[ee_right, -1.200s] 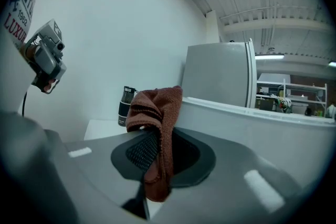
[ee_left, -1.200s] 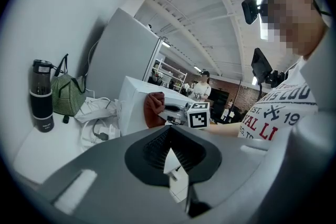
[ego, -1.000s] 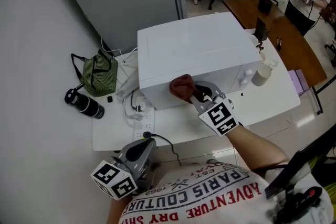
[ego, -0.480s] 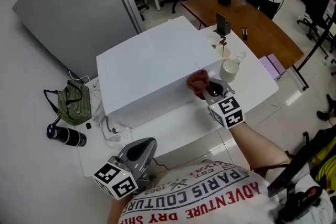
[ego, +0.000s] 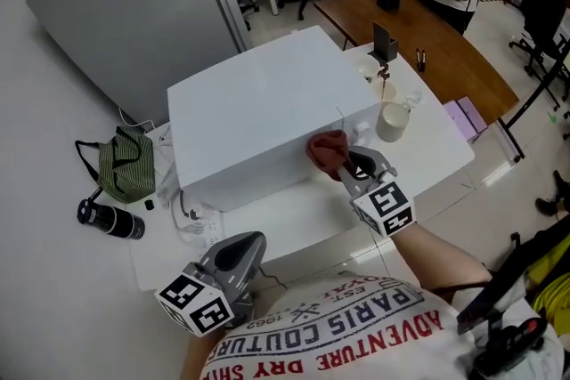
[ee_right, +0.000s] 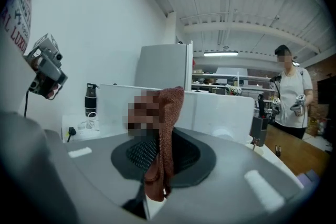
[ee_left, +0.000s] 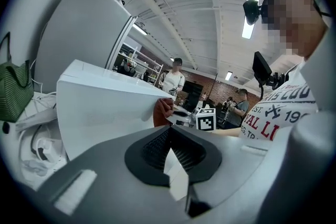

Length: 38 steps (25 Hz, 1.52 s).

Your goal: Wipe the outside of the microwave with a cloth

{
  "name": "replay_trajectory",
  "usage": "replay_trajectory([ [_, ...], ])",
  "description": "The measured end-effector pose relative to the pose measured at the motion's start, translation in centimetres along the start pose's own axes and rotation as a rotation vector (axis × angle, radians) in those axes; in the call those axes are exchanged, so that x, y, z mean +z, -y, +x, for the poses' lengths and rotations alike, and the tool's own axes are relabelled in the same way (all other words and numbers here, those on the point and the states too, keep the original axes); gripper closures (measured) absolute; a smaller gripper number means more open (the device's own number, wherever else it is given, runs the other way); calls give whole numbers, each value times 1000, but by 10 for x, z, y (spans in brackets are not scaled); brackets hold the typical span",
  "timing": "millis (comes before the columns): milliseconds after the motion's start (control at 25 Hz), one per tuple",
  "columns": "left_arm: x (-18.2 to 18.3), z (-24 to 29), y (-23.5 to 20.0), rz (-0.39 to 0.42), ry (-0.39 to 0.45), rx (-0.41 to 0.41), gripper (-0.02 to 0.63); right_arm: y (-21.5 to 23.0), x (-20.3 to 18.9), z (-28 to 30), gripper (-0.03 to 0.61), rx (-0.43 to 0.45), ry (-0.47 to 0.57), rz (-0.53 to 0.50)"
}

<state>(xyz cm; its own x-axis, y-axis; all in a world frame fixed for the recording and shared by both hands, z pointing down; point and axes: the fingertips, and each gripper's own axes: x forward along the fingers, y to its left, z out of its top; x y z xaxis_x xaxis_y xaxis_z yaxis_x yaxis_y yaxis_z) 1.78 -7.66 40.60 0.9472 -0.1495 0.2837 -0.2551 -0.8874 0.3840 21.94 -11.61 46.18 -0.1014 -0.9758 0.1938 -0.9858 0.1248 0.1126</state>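
Right gripper (ego: 346,163) reaches in from the near right, bare forearm angled toward the far left, its marker cube facing up. Jaws clamped on the cloth (ego: 326,149). In the right gripper view the cloth (ee_right: 167,128) is rust-brown nubby terry, standing up out of the gripper (ee_right: 156,168), its long axis in line with the jaws. The bunched far end presses the microwave's (ego: 258,116) near face, low and toward the right end. Microwave is a plain white box, smooth, long axis left to right on the white bench (ego: 298,222). Left gripper (ego: 245,246) is held low against the person's shirt, near left, clear of the bench; jaws closed together, nothing between them (ee_left: 170,152). Pale cup (ego: 390,122) stands right of the microwave; a green striped bag (ego: 125,165) and a black bottle (ego: 111,221) lie far left.
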Motion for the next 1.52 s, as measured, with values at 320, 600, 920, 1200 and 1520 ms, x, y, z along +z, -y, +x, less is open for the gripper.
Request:
replay_trajectory([
  [320,-19,-48,-22,-55,31,105,609,-134,8,32,526,305,65,-62],
  [600,-44,-116,-53,-135,49,256,607,-225,-12,84,526,386,67,-47],
  [920,-63,-174,-78,-179,55,366,609,-273,-33,143,526,336,62,-62],
  [1200,-75,-187,-91,-197,46,386,609,-267,-47,161,527,269,52,-47],
  [1520,-63,-159,-84,-155,26,316,609,-225,-53,143,526,197,32,-42],
])
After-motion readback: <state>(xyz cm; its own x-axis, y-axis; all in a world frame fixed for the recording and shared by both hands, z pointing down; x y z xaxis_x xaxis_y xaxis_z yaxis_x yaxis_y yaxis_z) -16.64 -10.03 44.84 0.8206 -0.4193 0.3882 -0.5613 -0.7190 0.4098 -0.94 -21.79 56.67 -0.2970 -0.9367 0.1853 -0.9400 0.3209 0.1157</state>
